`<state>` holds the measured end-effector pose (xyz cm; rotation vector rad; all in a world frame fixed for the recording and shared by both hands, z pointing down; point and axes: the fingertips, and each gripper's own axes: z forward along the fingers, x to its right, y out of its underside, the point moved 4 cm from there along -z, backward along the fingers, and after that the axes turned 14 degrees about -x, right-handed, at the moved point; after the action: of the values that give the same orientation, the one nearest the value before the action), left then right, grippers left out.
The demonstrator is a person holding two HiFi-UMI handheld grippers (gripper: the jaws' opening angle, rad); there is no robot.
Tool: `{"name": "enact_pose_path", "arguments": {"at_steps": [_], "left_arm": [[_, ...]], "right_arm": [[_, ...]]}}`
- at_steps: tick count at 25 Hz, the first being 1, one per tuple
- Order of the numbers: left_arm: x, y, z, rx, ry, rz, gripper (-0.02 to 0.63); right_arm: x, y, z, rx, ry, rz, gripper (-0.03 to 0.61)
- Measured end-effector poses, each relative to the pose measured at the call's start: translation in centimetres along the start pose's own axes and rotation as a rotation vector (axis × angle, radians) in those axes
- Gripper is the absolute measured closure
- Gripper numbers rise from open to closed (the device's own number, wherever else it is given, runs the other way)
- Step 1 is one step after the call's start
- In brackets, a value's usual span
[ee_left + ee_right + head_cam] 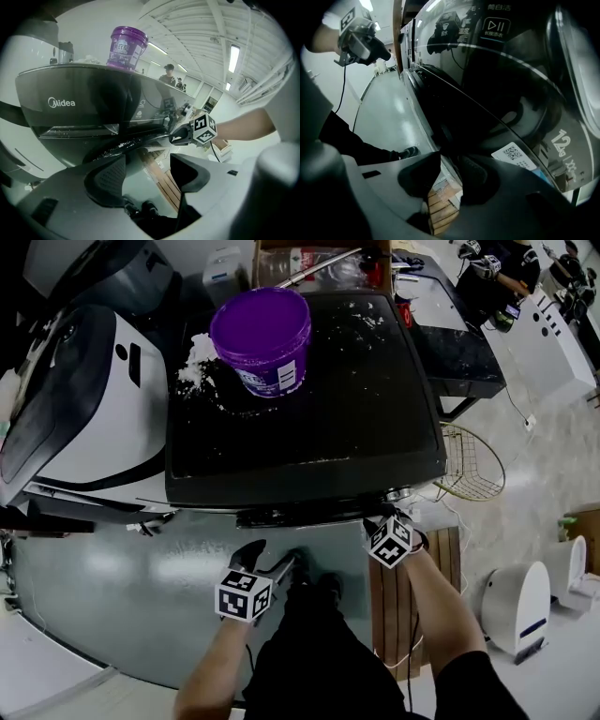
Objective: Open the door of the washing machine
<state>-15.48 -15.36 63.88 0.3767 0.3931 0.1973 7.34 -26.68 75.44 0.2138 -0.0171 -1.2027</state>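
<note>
We hold our right tongs (451, 158) pinched narrowly on the rim of the dark glass washing-machine door (501, 93) at the machine's near right front, left tongs (147, 159) wide and empty, the door seemingly not yet opened.

Clear passage: the grey-green floor (112, 587) at the lower left of the head view lies open before the washing machine (309, 446); the left gripper (274, 557) hangs there, jaws parted on nothing.

Obstructions:
- Centre: the machine's dark top fills the frame; a purple bucket (262, 334) stands on it toward the upper edge, beside white powder (199, 357).
- Left: a white appliance (94, 399) stands just beside the machine.
- Right: wooden slats (386, 615), a wire basket (473, 465) and a black table (459, 352) narrow the way.
- Front: the door (497, 93) bulges forward, the right gripper (450, 161) closed on its rim.
- Lower centre: the person's legs (319, 652) block the way.
</note>
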Motion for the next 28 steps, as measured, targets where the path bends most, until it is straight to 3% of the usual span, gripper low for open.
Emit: {"name": "enact_pose_path", "arguments": {"at_steps": [5,13,17,20,28], "left_arm": [[0.2,0.7,-0.6,-0.002,-0.016,-0.023,0.305],[1.2,1.9,-0.9,-0.002,-0.011,-0.058,0.307],[1.2,2.7,-1.6,-0.016,-0.02,-0.073,0.308],[1.1,2.8,-1.9,-0.032,-0.023,-0.063,0.31],[0.5,2.4,-0.5,-0.022,0.0,-0.027,0.314]], "right_arm": [[0.1,-0.2,0.6,0.001,-0.005,-0.024,0.417],[-0.2,-0.2,0.0,0.053,0.045,0.049,0.433],[-0.2,-0.1,0.0,0.05,0.03,0.004,0.437],[-0.1,-0.2,0.3,0.053,0.028,-0.03,0.426],[-0.6,-0.3,0.0,0.046,0.07,0.02,0.43]]}}
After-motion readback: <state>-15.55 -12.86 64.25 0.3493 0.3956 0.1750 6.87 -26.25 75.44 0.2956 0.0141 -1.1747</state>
